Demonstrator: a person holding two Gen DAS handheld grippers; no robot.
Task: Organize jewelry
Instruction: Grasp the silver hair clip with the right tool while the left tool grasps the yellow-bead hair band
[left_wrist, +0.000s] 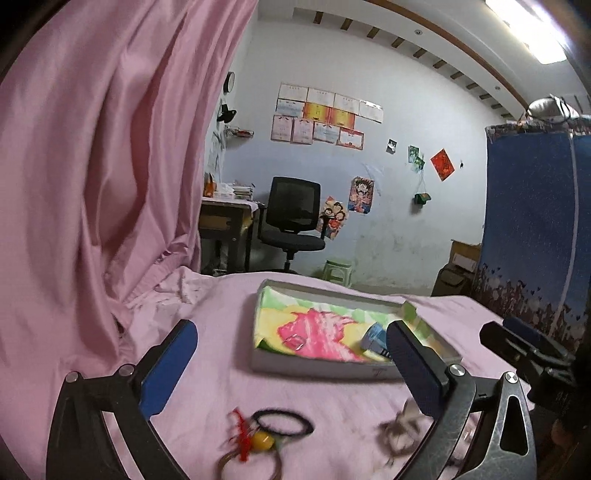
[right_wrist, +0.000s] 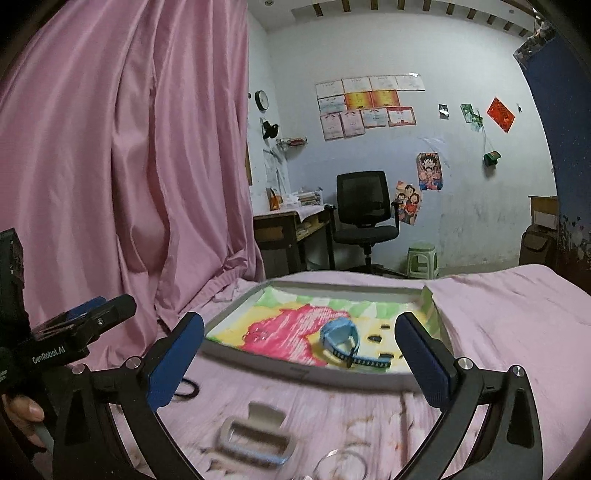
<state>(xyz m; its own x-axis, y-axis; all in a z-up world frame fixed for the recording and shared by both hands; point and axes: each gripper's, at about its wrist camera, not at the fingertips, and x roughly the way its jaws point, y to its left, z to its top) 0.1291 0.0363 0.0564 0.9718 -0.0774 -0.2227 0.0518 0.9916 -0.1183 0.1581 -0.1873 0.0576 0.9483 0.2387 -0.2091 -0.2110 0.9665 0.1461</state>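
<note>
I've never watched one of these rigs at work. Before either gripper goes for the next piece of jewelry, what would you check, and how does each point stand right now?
1. Left gripper open and holding nothing: ok.
2. Right gripper open and holding nothing: ok.
3. Shallow grey tray with colourful lining has bare lining left: ok.
4. Light blue wristwatch lies inside the tray: ok.
5. Black elastic hair tie on the pink bedsheet reachable, nothing covering it: ok.
6. Whether the hair tie is tangled with the yellow-beaded red-tasselled ring: cannot tell, blurred.

Black office chair (right_wrist: 364, 210), green stool (right_wrist: 422, 260)
</note>
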